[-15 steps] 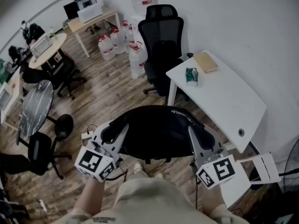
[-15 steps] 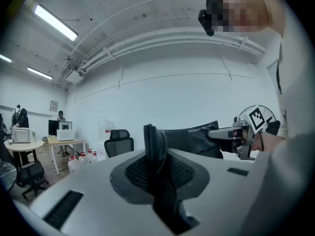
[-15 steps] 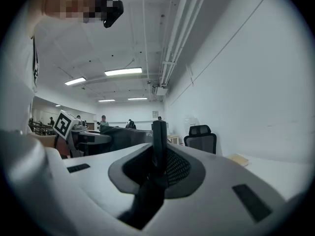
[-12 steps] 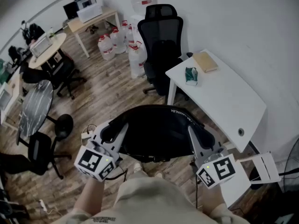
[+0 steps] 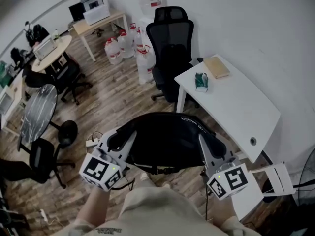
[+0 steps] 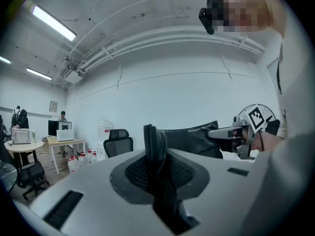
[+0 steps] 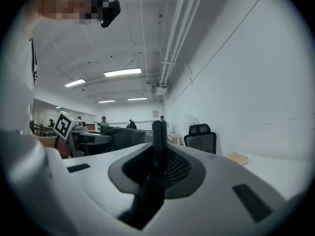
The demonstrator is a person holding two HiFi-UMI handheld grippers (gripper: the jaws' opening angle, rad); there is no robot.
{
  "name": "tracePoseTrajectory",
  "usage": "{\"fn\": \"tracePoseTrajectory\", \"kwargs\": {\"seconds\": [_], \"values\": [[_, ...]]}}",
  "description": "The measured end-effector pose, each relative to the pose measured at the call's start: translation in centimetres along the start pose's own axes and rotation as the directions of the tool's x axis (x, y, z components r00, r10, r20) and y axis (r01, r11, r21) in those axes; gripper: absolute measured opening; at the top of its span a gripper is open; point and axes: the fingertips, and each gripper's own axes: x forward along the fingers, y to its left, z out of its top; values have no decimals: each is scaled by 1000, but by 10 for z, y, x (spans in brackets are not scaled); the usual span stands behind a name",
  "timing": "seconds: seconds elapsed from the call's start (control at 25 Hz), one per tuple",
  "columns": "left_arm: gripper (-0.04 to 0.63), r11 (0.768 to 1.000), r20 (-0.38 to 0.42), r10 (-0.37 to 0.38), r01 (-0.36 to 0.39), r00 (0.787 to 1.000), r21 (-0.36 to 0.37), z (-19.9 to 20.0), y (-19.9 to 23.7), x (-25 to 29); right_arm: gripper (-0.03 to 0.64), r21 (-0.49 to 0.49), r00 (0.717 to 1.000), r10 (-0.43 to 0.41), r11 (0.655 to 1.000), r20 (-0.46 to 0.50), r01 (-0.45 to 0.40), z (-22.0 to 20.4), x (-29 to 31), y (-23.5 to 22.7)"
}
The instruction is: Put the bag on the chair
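Left tongs (image 5: 117, 140) and right tongs (image 5: 215, 144) are both closed, each pinching a dark band of a black bag (image 5: 165, 139) at opposite ends. The bag hangs stretched between the two tongs, lifted clear of the wooden floor (image 5: 110, 100), in front of the person's body. In the left gripper view the jaws stand together on a black strip, with the body of the bag off to their right. In the right gripper view the jaws press on a matching black strip, and the bag lies to their left.

Ahead of the tongs, beyond the bag, a black office chair (image 5: 171, 48) stands with its seat bare. The bag is well apart from it. Ahead of the right tongs, and just beside the chair, is a white tabletop (image 5: 236, 107) carrying a flat tan object (image 5: 216, 65) and a small green pack (image 5: 202, 80). Ahead of the left tongs, past the chair, several water jugs (image 5: 123, 45) sit on the floor against the wall.
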Motion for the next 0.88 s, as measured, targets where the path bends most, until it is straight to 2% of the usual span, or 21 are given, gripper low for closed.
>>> {"fn": "tracePoseTrajectory", "kwargs": {"seconds": [0.48, 0.88], "values": [[74, 1000, -3, 5, -5, 1000, 25, 1, 3, 3, 72, 13, 1000, 7, 1000, 1, -7, -5, 9, -6], [74, 1000, -15, -6, 6, 1000, 5, -9, 41, 39, 72, 8, 1000, -9, 1000, -22, 9, -12, 56, -25]]}}
